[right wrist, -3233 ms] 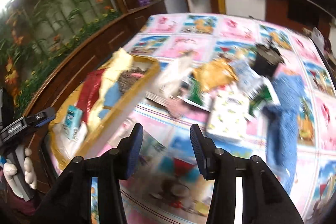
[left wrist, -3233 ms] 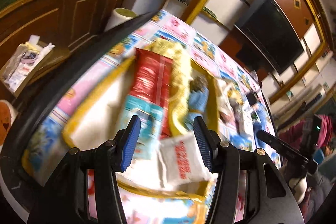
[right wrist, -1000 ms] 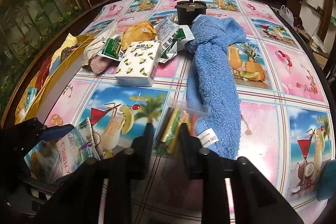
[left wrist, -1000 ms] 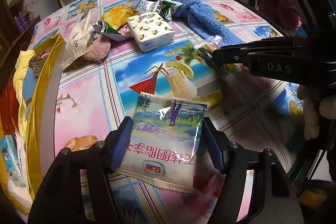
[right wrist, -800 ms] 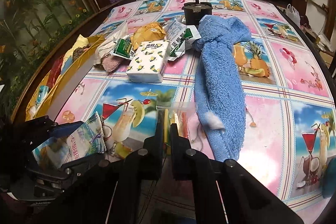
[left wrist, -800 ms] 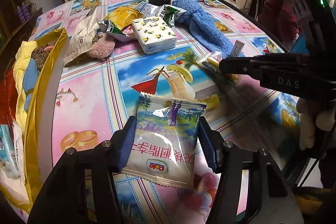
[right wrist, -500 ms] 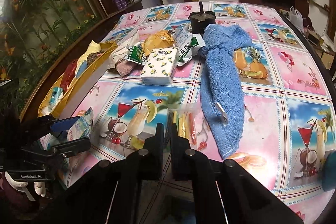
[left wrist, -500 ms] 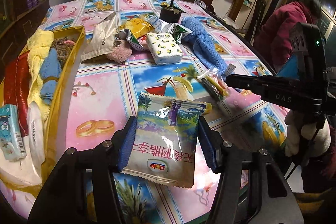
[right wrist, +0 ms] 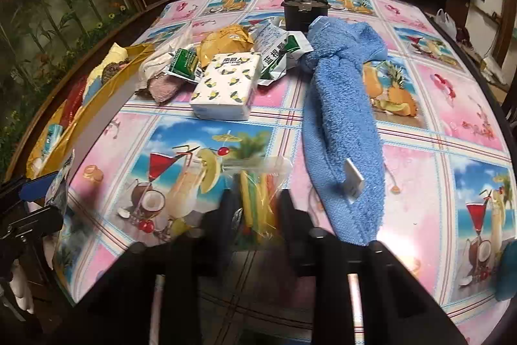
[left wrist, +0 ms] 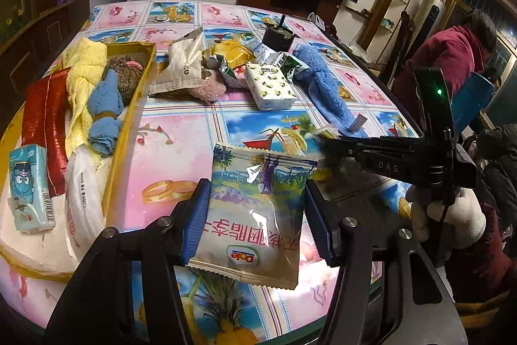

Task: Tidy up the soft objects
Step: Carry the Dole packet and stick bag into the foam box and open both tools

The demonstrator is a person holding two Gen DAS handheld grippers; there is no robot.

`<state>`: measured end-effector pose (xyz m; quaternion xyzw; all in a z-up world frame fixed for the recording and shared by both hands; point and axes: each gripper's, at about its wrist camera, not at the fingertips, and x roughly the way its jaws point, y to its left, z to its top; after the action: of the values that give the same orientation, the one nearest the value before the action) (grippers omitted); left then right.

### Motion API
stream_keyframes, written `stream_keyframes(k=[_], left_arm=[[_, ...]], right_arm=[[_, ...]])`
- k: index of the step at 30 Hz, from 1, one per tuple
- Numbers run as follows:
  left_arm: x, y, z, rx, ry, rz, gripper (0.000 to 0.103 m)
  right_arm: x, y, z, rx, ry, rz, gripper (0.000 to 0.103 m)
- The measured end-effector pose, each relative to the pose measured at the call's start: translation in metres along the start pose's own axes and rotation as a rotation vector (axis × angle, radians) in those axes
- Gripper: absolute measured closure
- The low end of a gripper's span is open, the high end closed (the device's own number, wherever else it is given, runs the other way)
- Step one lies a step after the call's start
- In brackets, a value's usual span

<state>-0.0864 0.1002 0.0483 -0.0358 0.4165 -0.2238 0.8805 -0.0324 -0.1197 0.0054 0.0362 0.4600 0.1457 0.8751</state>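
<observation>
My view across the table (left wrist: 181,131), largest first. At left, the gold-rimmed tray (left wrist: 129,125) already holds towels, packets and tissues. Upper centre, the blue towel (right wrist: 342,105), tissue pack (right wrist: 226,86) and snack bags (left wrist: 226,54) wait unsorted. My left gripper (left wrist: 255,215) clamps the Dole pouch (left wrist: 255,209), lower centre. My right gripper (right wrist: 255,209), jaws just parting, straddles the clear sweets bag (right wrist: 258,183); I cannot tell whether it grips. I judge the task roughly half done.

Open tablecloth (left wrist: 181,131) lying clear at frame centre, yellow tray (left wrist: 127,131) wall blocking left, snack pile (left wrist: 226,54) and blue towel (left wrist: 326,89) crowding upper right.
</observation>
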Motion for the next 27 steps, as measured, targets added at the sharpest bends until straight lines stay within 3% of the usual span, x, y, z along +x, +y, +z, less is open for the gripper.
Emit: stream_keyframes(k=[8,14,22,27], left_arm=[[-0.045,0.043,0.008,-0.114,-0.097,0.016,0.046],[-0.075,0.095,0.007,-0.214,-0.154,0.151,0.046],[-0.078,0.153,0.001,-0.307,-0.129,0.31,0.046],[-0.07,0.179,-0.003,-0.372,-0.1,0.355,0.045]], right_arm=[[-0.013,0.001,-0.002,0.029,-0.027,0.068,0.093],[-0.027,0.022,0.01,-0.006,-0.07,0.108,0.093],[-0.023,0.076,0.028,-0.093,-0.056,0.205,0.093],[-0.018,0.12,0.039,-0.165,-0.042,0.266,0.093]])
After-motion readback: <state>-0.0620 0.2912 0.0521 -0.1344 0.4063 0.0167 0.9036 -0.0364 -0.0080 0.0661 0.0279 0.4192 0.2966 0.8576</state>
